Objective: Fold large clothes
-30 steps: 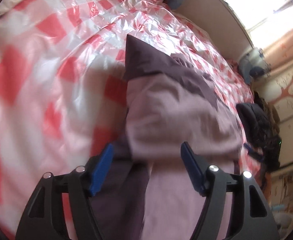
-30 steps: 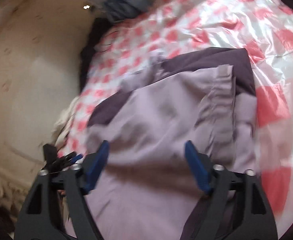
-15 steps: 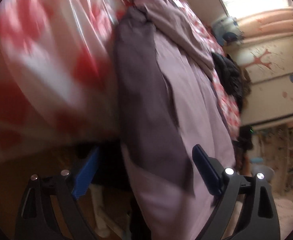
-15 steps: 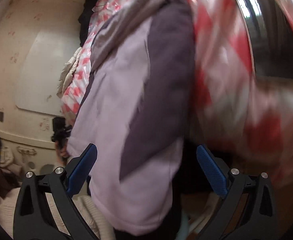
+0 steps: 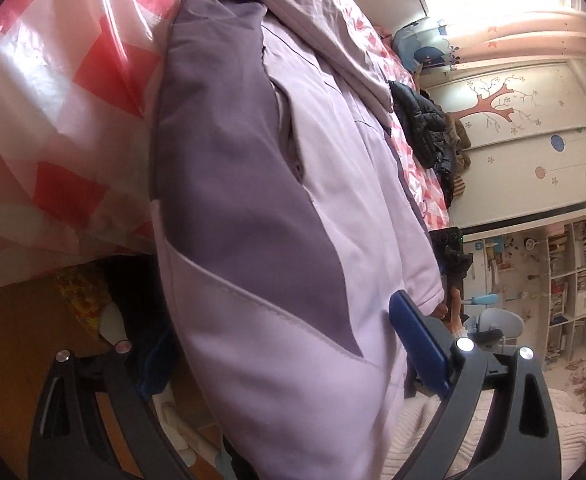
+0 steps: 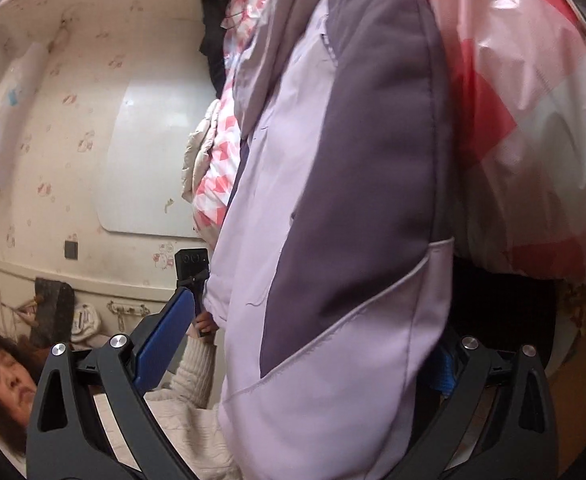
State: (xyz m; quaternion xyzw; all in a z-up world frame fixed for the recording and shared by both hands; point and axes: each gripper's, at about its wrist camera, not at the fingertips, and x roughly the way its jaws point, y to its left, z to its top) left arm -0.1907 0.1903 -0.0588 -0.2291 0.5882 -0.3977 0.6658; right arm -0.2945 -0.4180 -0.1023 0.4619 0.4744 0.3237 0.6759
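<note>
A large lilac jacket with dark purple panels [image 5: 293,208] lies on the bed and hangs over its near edge; it also fills the right wrist view [image 6: 345,200]. My left gripper [image 5: 277,344] is open, its jaws wide on either side of the hanging hem; the left blue pad is hidden behind the cloth, the right pad [image 5: 417,344] shows. My right gripper [image 6: 301,344] is open too, astride the hem at the jacket's other lower corner, with one blue pad [image 6: 165,340] showing.
The bed has a red-and-white checked plastic cover [image 5: 53,100]. A black coat [image 5: 425,128] lies on the bed further along. A shelf unit [image 5: 565,280] stands by the wall. A person in a white sweater [image 6: 165,400] is close below the right gripper.
Both grippers have dropped from above the jacket on the bed to below the bed's edge, and now straddle the jacket's hanging hem. The views have sharpened since half a second ago.
</note>
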